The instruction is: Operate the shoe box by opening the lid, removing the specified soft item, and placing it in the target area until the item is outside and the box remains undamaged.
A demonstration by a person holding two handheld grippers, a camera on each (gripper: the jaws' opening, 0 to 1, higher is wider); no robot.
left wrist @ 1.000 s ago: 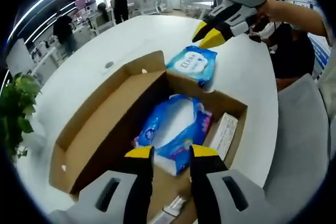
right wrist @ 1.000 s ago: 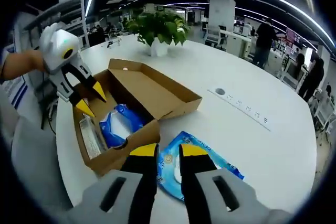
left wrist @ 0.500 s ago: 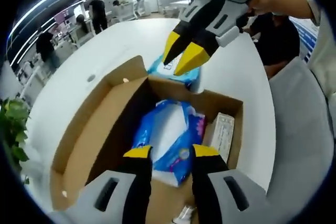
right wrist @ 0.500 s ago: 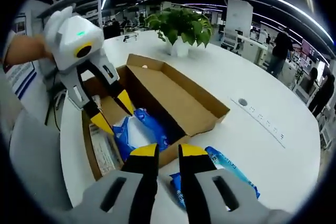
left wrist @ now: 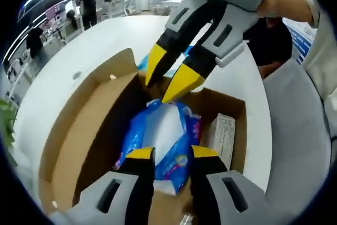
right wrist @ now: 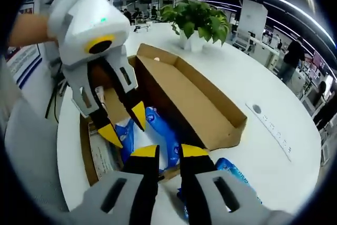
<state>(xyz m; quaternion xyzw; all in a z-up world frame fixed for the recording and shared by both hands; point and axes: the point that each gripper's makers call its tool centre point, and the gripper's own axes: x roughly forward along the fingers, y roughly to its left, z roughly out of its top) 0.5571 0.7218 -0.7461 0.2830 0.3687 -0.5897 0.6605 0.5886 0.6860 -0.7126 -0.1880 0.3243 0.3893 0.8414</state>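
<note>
An open cardboard shoe box rests on the white table with its lid folded back flat. Inside lies a soft blue and white pack, with a slim white carton beside it. My left gripper is open, its yellow tips just above the near end of the pack. My right gripper is open too, empty, and points down over the pack's far end. A second blue pack lies on the table outside the box.
A potted plant stands at the far end of the table. A round socket is set into the tabletop. A grey chair stands beside the box, and a person's hand holds the right gripper. People stand in the background.
The right gripper has come away from the blue pack on the table and moved over the box, down towards the pack inside. The left gripper has edged closer to that pack.
</note>
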